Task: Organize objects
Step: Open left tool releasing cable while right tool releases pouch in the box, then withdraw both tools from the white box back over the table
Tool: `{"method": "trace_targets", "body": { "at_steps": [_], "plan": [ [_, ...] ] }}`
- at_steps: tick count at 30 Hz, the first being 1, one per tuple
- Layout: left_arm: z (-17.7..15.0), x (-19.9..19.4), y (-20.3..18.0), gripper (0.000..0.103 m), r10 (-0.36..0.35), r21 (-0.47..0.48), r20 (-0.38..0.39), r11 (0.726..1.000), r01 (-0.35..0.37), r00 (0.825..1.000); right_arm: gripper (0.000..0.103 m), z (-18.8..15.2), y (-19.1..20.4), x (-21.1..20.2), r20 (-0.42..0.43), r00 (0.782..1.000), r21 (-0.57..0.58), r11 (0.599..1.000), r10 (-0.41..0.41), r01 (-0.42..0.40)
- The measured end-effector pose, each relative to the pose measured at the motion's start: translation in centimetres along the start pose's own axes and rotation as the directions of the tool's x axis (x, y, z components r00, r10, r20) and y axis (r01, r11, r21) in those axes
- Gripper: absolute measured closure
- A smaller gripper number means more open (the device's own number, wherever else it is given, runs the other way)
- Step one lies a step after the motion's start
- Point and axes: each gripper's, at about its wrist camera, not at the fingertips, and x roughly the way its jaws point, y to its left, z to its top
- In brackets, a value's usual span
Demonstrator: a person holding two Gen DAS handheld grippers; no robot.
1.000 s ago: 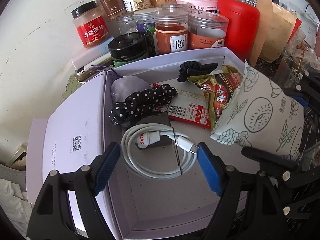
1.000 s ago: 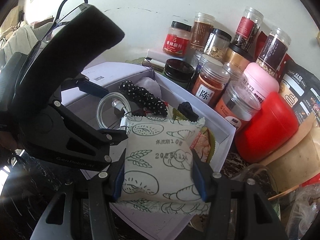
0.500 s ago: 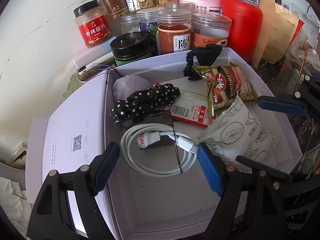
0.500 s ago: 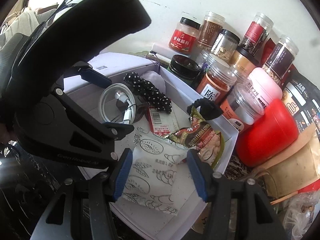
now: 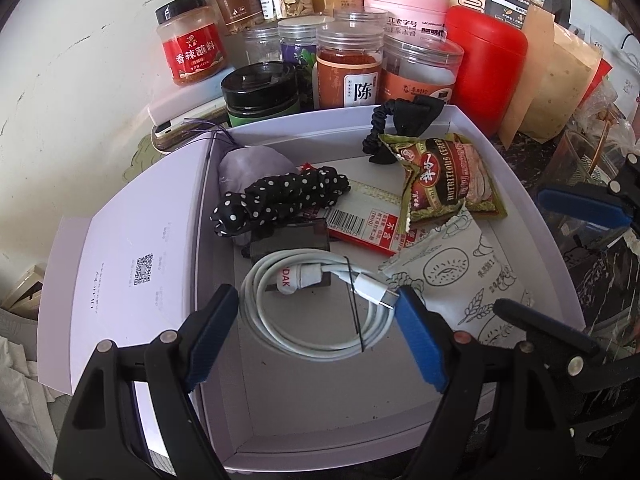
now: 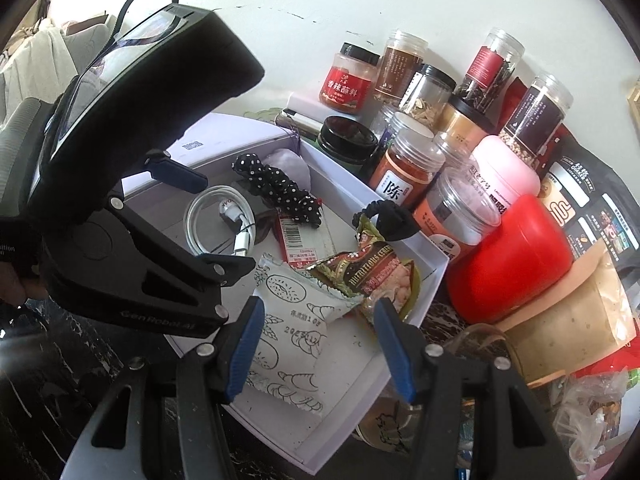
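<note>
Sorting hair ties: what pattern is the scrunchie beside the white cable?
Black with white polka dots, the scrunchie shows best in the left wrist view.

Black-framed left gripper (image 5: 316, 320) and right gripper (image 6: 320, 344), blue finger pads, silver screws, "GenRobot.AI" lettering.

- The box (image 5: 532, 216) looks like smooth matt card, pale lilac.
- The coiled cable (image 5: 316, 312) wears a glossy white plastic sheath, smooth all round.
- Polka-dot scrunchie (image 5: 280, 200) — soft gathered cloth, matt black with white spots.
- Cereal sachet (image 5: 452, 178) is shiny crinkled foil-like film, catching the light.
- White snack packet (image 6: 288, 344) has a matt, papery-looking wrap with line drawings.
- The red canister (image 6: 512, 256) gleams — smooth glossy plastic.
- The spice jars (image 5: 348, 64) are clear plastic with paper labels.
- Both grippers, the left gripper (image 5: 320, 336) and the right gripper (image 6: 320, 348), show matt black plastic frames and blue, rubbery-looking pads.
- The countertop (image 6: 52, 380) is dark, polished and stone-like.
</note>
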Motion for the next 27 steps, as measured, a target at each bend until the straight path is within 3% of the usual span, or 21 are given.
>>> {"method": "trace_targets", "body": {
  "at_steps": [6,15,27],
  "plan": [
    [0.1,-1.2,-0.3,0.018,0.022,-0.014,0.026,1.0,-0.021,0.999,0.042,-0.1,-0.3,-0.7,0.002,1.0,0.003,1.0,-0.027,0.027],
    [-0.4,-2.9,0.5,0.017,0.058,-0.058,0.03,0.997,-0.056,0.998,0.042,-0.1,-0.9,-2.1,0.021,0.999,0.036,0.999,-0.037,0.036],
    [-1.0,-9.5,0.9,0.017,0.099,-0.096,0.107,0.991,-0.089,0.989,0.036,0.8,-1.6,-6.7,0.108,0.994,0.087,0.996,-0.034,0.025]
  ]
}}
